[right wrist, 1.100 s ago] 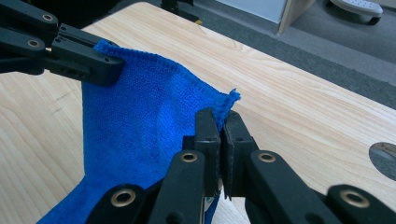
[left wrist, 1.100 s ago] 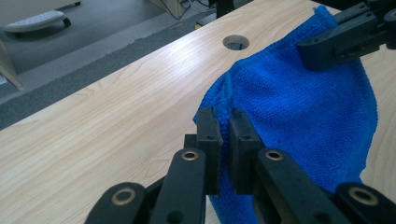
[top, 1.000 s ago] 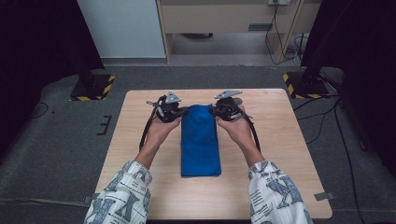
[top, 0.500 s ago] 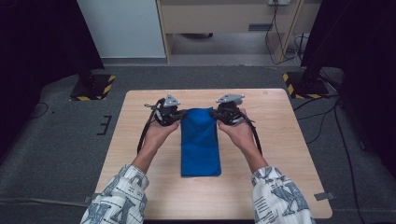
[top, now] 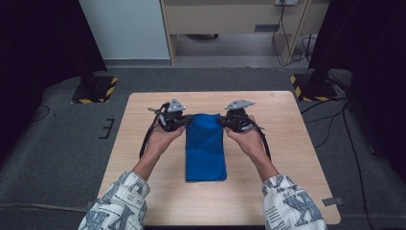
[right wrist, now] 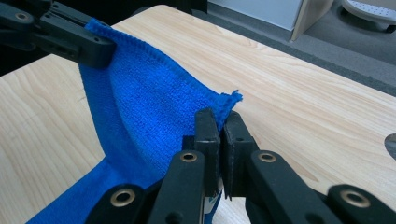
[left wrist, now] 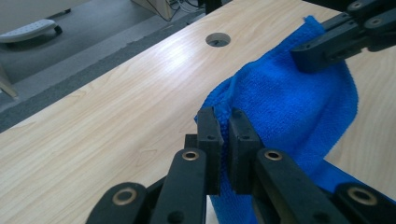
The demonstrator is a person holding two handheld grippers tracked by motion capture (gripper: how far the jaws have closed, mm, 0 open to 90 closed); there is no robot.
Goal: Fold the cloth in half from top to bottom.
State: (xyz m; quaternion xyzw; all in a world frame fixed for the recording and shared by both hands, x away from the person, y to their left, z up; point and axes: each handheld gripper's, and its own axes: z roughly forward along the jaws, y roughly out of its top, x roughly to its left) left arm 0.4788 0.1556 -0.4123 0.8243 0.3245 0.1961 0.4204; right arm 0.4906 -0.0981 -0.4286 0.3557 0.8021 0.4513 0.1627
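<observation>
A blue cloth (top: 205, 146) was laid lengthwise along the middle of a pale wooden tabletop (top: 292, 143), folded into a long narrow strip running away from the person. Its far end was lifted off the wood, while its near end lay flat on it.

The left claw (top: 184, 121) was closed on the far left corner of the cloth, and the right claw (top: 222, 121) was closed on the far right corner. In the left gripper view, the corner was seen pinched between the 2 black pads of the left claw (left wrist: 224, 126), with the cloth (left wrist: 289, 107) sagging in a soft curve toward the right claw (left wrist: 308, 58) beyond. In the right gripper view, a small tuft of hem was seen poking above the right claw (right wrist: 220, 123), which held the cloth (right wrist: 144, 112).

The step in hand was judged to be a fold of the far end over toward the near end. For a clean fold, both corners would best be carried at 1 height and 1 pace, the edge between them kept lightly taut, and the corners set down square on the near edge before release.

The cloth was a bright, even blue, with a looped terry pile and a stitched hem. It looked soft and limp.
</observation>
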